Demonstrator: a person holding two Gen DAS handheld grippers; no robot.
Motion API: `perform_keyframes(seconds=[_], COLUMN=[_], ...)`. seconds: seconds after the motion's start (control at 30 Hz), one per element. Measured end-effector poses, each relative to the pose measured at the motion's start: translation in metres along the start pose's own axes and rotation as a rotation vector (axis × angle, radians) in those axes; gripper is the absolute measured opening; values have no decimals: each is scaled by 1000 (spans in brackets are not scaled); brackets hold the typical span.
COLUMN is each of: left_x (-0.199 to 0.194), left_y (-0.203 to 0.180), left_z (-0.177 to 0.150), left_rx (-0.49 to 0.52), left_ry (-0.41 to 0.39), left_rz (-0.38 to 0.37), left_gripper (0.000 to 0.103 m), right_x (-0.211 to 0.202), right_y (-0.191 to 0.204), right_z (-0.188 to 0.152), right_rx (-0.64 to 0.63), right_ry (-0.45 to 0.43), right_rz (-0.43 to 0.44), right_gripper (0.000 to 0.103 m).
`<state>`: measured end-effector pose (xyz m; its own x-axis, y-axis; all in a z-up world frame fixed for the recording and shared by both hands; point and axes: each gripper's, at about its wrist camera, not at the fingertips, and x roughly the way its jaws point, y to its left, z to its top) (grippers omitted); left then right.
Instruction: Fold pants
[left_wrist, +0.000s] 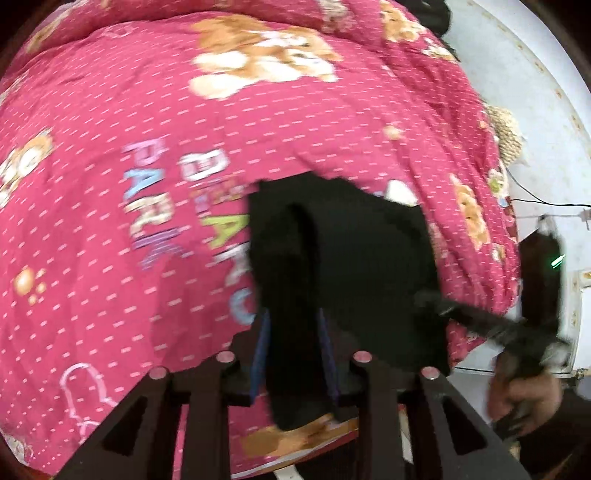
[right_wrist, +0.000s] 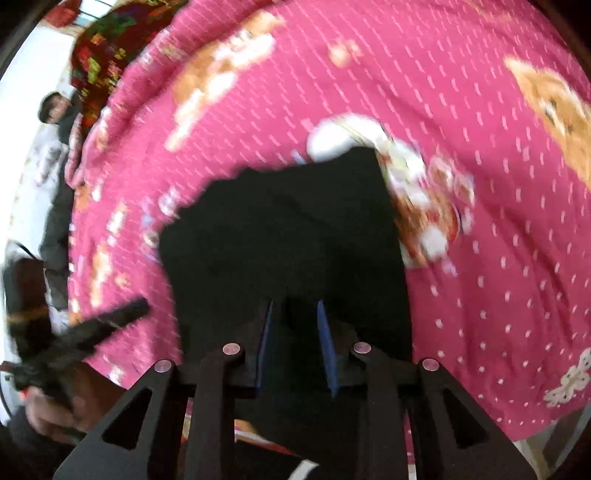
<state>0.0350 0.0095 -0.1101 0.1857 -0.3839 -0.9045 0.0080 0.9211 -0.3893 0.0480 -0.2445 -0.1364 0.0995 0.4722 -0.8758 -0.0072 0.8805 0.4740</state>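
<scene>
The black pants (right_wrist: 288, 236) lie on the pink bedspread (left_wrist: 110, 206) near its front edge, each gripper, left gripper (left_wrist: 293, 354) and right gripper (right_wrist: 295, 347), clamped on the near hem, so both should lift together and keep the edge level.

The right gripper (right_wrist: 294, 325) has its two blue fingers (right_wrist: 327, 347) pinched on a fold of the black pants (right_wrist: 288, 229). The pants lie in a dark heap on a pink blanket (right_wrist: 480, 184) with bears and little white dashes on it. At 8 o'clock the left gripper (right_wrist: 122, 314) pokes in, blurry, held by a hand (right_wrist: 51, 406). At 10 o'clock a person (right_wrist: 55, 109) stands by a white wall. At 11 o'clock sits a dark cloth with bright patches (right_wrist: 107, 55)
</scene>
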Motion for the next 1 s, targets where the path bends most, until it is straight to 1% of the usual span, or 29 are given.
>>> perform_keyframes(seconds=[0.07, 0.13, 0.17, 0.2, 0.23, 0.3, 0.33, 0.37, 0.43, 0.47, 0.53, 0.63, 0.73, 0.77, 0.8, 0.87, 1.0], left_x=[4, 9, 12, 15, 20, 31, 39, 48, 59, 59, 54, 43, 32, 28, 25, 21, 24], left_y=[-15, -26, -31, -35, -40, -44, -43, -40, -34, -31, -27, -20, -14, -14, -14, -15, -22], left_z=[5, 10, 14, 17, 22, 29, 31, 33, 33, 32, 32, 27, 15, 9, 3, -7, -24], left_rx=[22, 39, 45, 54, 69, 92, 95, 91, 88, 86, 55, 14, -32, -40, -48, -66, -66], left_ry=[-2, 1, 0, -1, -7, -13, -7, 8, 19, 12, 8, 7, 3, 5, 7, 15, 33], left_rz=[-3, 0, 1, 5, 15, 45, 62, 81, 111, 123, 127, 141, 118, 117, 110, 88, 76], left_gripper=[32, 33, 33, 33, 33, 33, 33, 33, 33, 33, 33, 33, 33, 33, 33, 33, 33], right_x=[10, 12, 9, 3, -4, -19, -22, -24, -17, -14, -13, -18, -21, -23, -26, -30, -28], right_y=[3, 8, 9, 6, 1, -14, -21, -32, -43, -44, -37, -29, -30, -31, -33, -36, -39], right_z=[-3, 1, 4, 7, 9, 11, 12, 12, 13, 14, 20, 23, 23, 22, 20, 17, 12], right_rx=[-30, -58, -64, -61, -45, -14, -1, 15, 9, -7, -36, -57, -58, -61, -64, -71, -78], right_ry=[17, 52, 53, 45, 24, -29, -39, -36, 6, 15, 27, 24, 31, 28, 26, 26, 50], right_rz=[27, 58, 64, 88, 102, 90, 83, 70, 74, 72, 62, 64, 62, 59, 50, 35, 24], right_gripper=[24, 24, 25, 25, 25, 25, 25, 25, 23, 21, 22, 24, 26, 32, 39, 45, 45])
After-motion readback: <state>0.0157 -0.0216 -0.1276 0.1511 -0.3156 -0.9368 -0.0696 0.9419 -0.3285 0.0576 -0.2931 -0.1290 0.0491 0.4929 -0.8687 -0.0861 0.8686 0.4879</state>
